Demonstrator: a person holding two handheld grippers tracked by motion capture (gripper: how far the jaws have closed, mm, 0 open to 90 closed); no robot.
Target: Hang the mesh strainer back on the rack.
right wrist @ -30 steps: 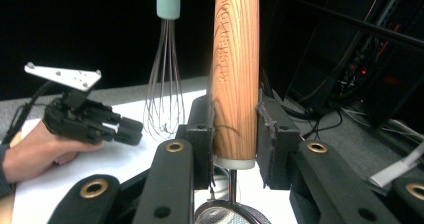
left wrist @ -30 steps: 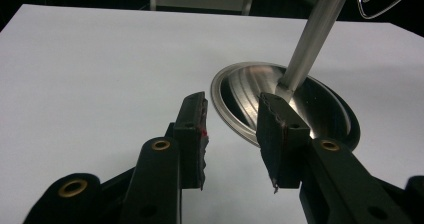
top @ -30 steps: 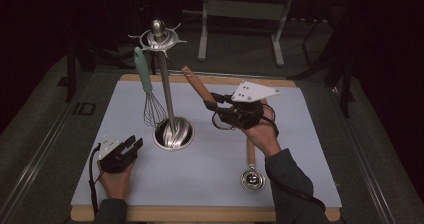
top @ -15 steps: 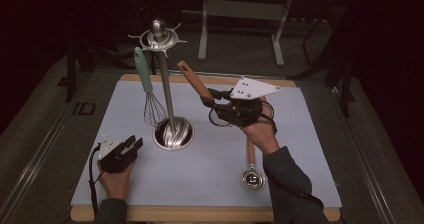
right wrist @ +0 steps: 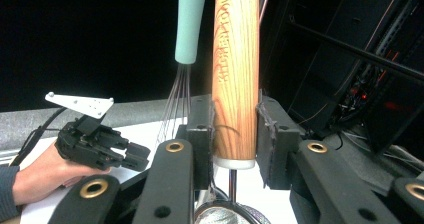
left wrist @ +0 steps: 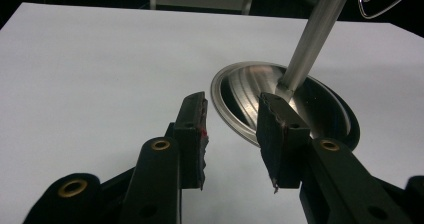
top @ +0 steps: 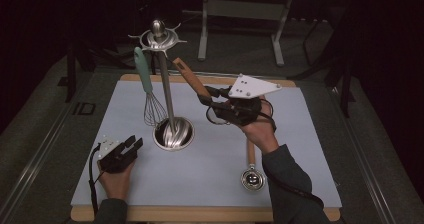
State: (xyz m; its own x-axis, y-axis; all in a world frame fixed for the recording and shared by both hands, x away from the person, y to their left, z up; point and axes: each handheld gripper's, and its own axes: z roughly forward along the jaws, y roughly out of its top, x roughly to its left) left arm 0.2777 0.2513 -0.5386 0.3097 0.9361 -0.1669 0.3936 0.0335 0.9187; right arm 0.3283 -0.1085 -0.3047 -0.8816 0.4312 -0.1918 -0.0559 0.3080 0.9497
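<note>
The right gripper [top: 209, 100], fingers clamped on the wooden-handled utensil [top: 192, 80], is tilting its handle closer to the rack's hooks [top: 158, 38], beside the hanging whisk [top: 149, 96]. The left gripper [top: 131, 145] is resting on the counter [top: 300, 134], fingers wide and empty.

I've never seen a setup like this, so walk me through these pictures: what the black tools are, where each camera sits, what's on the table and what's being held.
A person sits at a table with a hand-held gripper in each hand: a black tool with two jaws. One camera looks down from above; the other two ride on the grippers and look along their jaws.

On the table stands a metal rack, a pole on a round base, with a whisk with a green handle hanging from its top. A small strainer lies near the person.

The right hand-held gripper is shut on a wooden handle, held up near the rack's top. The left hand-held gripper rests on the table, open, holding nothing.
</note>
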